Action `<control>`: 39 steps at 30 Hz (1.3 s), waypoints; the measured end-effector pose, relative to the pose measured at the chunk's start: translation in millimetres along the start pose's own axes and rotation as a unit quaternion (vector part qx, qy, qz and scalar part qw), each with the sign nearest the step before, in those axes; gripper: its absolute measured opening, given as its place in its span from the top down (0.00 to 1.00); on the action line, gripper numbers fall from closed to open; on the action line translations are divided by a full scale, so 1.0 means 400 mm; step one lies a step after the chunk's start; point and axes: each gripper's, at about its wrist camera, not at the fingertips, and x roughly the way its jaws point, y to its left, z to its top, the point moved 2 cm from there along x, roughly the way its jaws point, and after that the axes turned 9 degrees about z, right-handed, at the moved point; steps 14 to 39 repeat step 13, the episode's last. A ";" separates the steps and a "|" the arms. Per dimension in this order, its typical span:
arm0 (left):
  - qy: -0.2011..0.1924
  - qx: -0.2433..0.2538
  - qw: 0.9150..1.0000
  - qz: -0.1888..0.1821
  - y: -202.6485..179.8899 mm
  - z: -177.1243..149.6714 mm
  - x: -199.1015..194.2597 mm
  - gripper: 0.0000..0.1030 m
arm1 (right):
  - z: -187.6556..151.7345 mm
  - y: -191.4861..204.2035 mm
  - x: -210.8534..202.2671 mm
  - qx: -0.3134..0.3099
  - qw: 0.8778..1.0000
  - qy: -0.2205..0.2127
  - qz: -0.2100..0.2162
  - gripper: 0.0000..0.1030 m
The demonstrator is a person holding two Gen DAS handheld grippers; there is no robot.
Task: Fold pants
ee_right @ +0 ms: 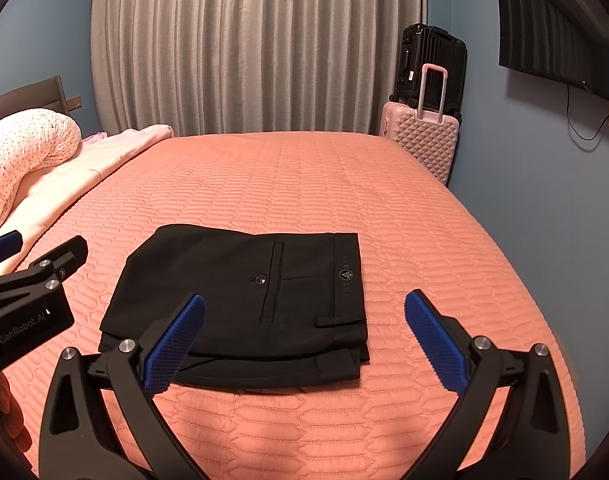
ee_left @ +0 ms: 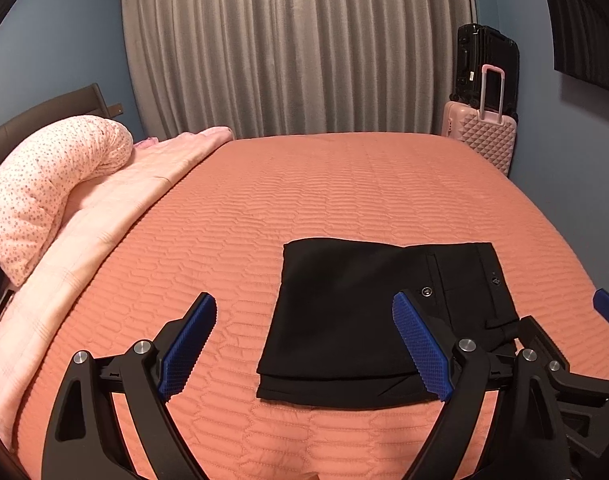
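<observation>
Right wrist view: black folded pants [ee_right: 240,304] flat on quilted salmon bed [ee_right: 424,220], squared for finishing; left gripper [ee_left: 304,348] and right gripper [ee_right: 304,344] fingers spread, holding nothing.

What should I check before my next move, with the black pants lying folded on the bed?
1. Folded black fabric pants lying flat on the quilted orange bedspread: ok.
2. Layer edges aligned at the near side: not ok, lower layers stick out.
3. Left gripper open, holding nothing: ok.
4. Right gripper open, holding nothing: ok.
5. Fingers off the cloth: cannot tell.
6. Bare bedspread around the pants: ok.
</observation>
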 end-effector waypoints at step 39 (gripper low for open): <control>-0.006 0.005 1.000 0.010 -0.005 -0.002 -0.007 0.11 | -0.004 0.005 -0.001 -0.002 1.000 0.000 0.002 0.04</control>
